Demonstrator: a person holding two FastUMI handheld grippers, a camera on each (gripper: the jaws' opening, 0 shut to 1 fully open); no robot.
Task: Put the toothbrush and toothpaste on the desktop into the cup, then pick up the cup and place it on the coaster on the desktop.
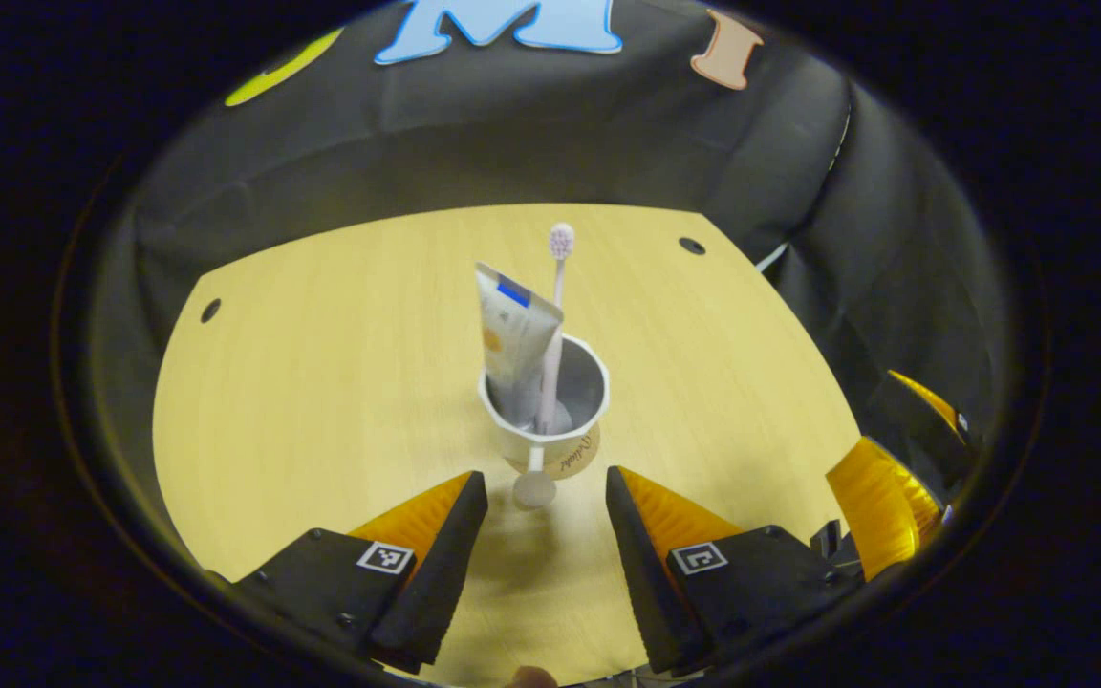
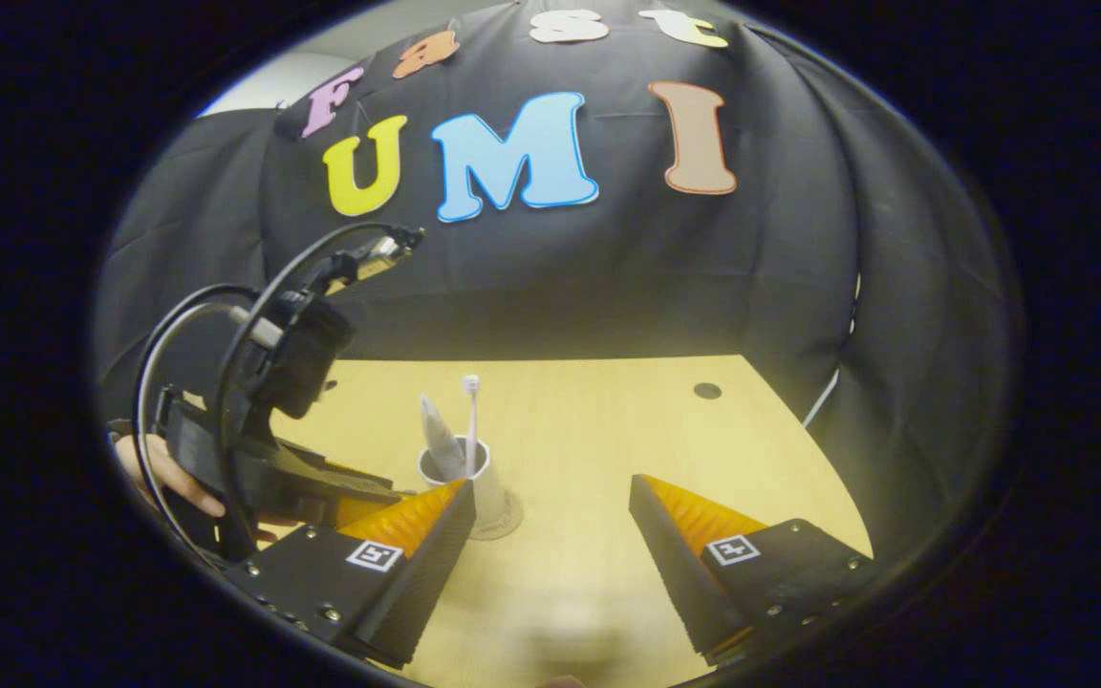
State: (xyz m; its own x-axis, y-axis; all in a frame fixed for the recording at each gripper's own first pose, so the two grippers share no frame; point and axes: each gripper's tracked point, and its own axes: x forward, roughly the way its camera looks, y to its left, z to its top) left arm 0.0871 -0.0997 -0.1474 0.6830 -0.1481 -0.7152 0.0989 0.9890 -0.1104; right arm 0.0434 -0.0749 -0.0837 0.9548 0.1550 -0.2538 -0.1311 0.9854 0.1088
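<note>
Cup (image 1: 545,409) on coaster (image 1: 565,459) — wooden desktop (image 1: 321,382)

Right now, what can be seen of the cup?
The cup is white and looks like paper or plastic, with a brown printed band low on its side. It stands upright on a round coaster on the wooden desktop. The toothpaste and toothbrush stand in it. Neither claw touches it.

Standing upright on the round coaster (image 2: 508,521): white cup (image 1: 550,420), open-mouthed. Inside, pale pink toothbrush (image 1: 555,315), bristle head up, and toothpaste (image 1: 512,339) tube, crimped end up, leaning left beside it. All mid-counter (image 1: 321,382), light wood.
</note>
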